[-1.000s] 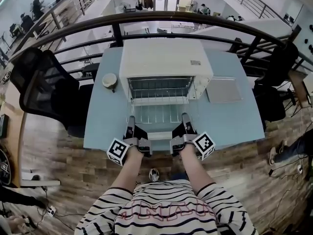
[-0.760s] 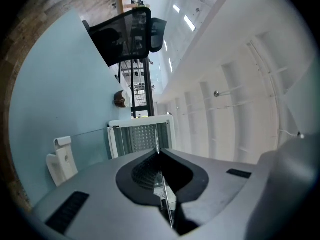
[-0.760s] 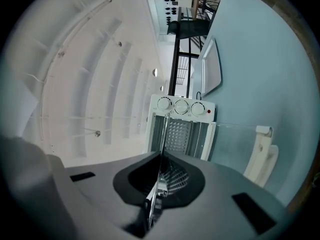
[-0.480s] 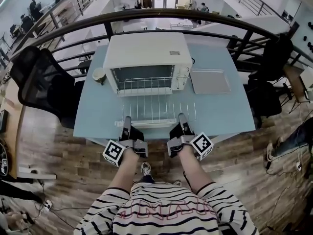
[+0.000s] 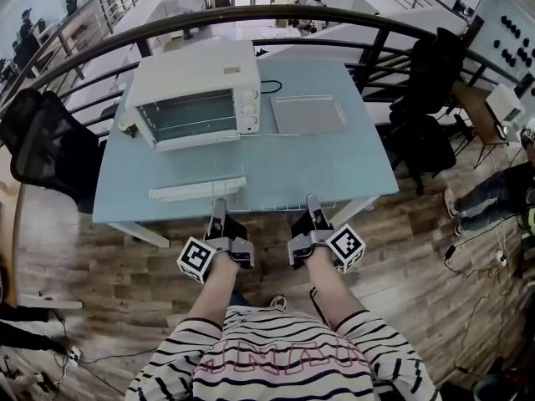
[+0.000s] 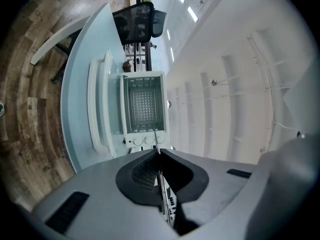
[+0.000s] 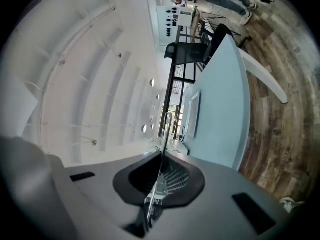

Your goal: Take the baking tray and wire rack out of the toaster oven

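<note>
**Desk editor:** What do we have in the foreground?

**Photographer:** We see a person in a black-and-white striped shirt (image 5: 284, 357) at a pale blue desk (image 5: 351, 165). The left claw (image 5: 219, 205) and right claw (image 5: 313, 201) are side by side at its near edge.

**Desk editor:** And what are the claws doing?

**Photographer:** Both are clamped shut on a thin silver metal wire rack (image 5: 272, 205), which spans the gap between them. In the left gripper view, we see the left claw (image 6: 159, 151) with its dark pads pressed onto the wire rack (image 6: 163, 186), seen edge-on. The right gripper view shows the right claw (image 7: 161, 156) pinched the same way on the wire rack (image 7: 156, 184).

**Desk editor:** So where is the rack?

**Photographer:** It is outside and well apart from the boxy white toaster oven (image 5: 196, 90), which we find at the desk's far left, its front facing us.

**Desk editor:** And the tray?

**Photographer:** The flat grey rectangular metal baking tray (image 5: 308, 114) lies on the desk just beside the oven's right side. A long white bar (image 5: 196, 189) shows between the oven and the left claw. We also see a black mesh office chair (image 5: 46, 153) left of the desk and a dark curved railing (image 5: 276, 15) behind it.
</note>
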The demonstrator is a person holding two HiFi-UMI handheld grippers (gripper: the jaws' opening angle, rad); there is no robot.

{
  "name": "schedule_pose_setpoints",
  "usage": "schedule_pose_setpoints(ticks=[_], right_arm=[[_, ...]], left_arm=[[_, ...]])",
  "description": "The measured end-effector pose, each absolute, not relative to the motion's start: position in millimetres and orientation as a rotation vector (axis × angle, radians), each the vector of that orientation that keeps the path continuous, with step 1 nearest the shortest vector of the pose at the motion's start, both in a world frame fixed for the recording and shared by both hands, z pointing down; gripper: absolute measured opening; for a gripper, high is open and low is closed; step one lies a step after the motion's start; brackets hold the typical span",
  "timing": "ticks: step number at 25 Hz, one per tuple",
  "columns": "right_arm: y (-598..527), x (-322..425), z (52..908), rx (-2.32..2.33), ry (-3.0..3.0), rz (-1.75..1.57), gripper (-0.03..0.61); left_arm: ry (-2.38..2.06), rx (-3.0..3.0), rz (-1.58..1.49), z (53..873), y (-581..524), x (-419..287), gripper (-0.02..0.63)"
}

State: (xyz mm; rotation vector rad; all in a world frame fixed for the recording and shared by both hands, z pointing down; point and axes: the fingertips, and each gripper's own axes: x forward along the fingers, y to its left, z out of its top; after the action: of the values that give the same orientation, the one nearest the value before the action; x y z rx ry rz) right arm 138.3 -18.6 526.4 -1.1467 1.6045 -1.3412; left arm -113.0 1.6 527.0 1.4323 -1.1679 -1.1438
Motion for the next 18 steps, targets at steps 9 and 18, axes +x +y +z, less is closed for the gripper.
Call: schedule_pose_setpoints(ticks=[9,18], right_arm=[[7.3,230.8,538.1,-1.234,1.529,-1.319,0.026],[-11.5,284.8,564.5,-1.312,1.449,-1.339,0.026]], left_arm=[[-1.104,1.453,-1.061,538.5,8.6,-21.1,0.025],[-1.114,1.416,-0.937,571.3,-23.2,33.0,0.025]])
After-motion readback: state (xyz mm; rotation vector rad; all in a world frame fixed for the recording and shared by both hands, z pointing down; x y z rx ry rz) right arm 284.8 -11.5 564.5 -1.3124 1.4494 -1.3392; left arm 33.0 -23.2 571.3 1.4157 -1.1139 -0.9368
